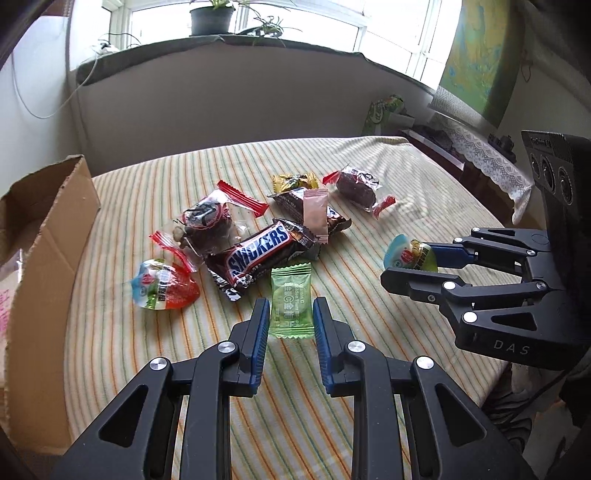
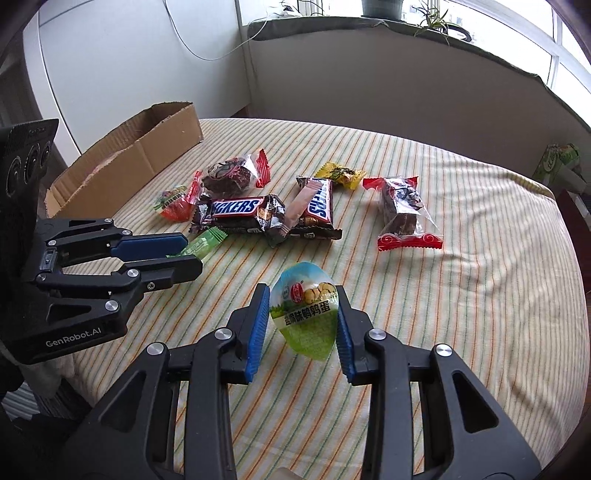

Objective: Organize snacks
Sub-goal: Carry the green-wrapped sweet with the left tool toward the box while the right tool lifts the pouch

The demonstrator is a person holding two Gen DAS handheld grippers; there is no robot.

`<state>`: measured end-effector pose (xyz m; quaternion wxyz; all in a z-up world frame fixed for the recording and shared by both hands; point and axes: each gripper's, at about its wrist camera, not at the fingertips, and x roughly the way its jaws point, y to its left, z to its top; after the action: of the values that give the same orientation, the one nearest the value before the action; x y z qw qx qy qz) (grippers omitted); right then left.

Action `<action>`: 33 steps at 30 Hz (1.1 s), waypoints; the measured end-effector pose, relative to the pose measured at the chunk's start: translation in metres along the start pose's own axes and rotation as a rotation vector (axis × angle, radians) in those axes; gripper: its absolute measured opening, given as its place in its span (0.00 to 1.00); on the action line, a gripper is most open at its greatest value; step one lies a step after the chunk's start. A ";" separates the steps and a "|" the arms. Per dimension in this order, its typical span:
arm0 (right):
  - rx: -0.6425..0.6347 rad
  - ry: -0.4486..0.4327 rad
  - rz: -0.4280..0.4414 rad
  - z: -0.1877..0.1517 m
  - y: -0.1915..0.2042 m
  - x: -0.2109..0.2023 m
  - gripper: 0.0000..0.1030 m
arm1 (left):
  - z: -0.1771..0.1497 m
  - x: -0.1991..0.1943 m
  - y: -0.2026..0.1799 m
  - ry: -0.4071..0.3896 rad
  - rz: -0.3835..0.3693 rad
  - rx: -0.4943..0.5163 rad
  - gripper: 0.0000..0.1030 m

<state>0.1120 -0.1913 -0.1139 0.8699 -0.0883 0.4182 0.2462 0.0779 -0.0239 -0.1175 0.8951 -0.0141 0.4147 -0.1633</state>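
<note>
My left gripper (image 1: 290, 308) is open around a green plum candy (image 1: 290, 302) lying on the striped cloth; its pads stand a little apart from the wrapper. My right gripper (image 2: 303, 297) has its blue pads against the sides of a quail egg packet (image 2: 305, 314), shut on it; it also shows in the left wrist view (image 1: 410, 254). A pile of snacks lies in the middle: a Snickers bar (image 1: 258, 254), a second Snickers bar (image 2: 318, 206), clear packs of dark sweets (image 1: 208, 225), a red-green packet (image 1: 162, 288) and a yellow candy (image 2: 340, 174).
An open cardboard box (image 2: 122, 162) stands at the table's left side. The striped tablecloth (image 2: 461, 295) covers the table. A window sill with potted plants (image 1: 212, 18) lies behind. A side table with a lace cloth (image 1: 484, 155) stands at the right.
</note>
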 end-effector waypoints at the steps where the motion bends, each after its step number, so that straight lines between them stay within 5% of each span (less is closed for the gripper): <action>1: -0.004 -0.007 -0.003 0.001 0.003 -0.003 0.34 | 0.000 -0.004 0.001 -0.008 0.006 -0.006 0.22; 17: -0.076 -0.127 0.036 0.043 0.061 -0.043 0.34 | -0.006 -0.079 0.044 -0.152 0.104 -0.118 0.22; 33: -0.169 -0.166 0.117 0.103 0.127 -0.031 0.34 | -0.024 -0.140 0.120 -0.241 0.256 -0.235 0.22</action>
<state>0.1023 -0.0552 -0.0175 0.8751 -0.1160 0.3271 0.3373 0.0087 0.1346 -0.0492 0.9438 -0.0850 0.3194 0.0039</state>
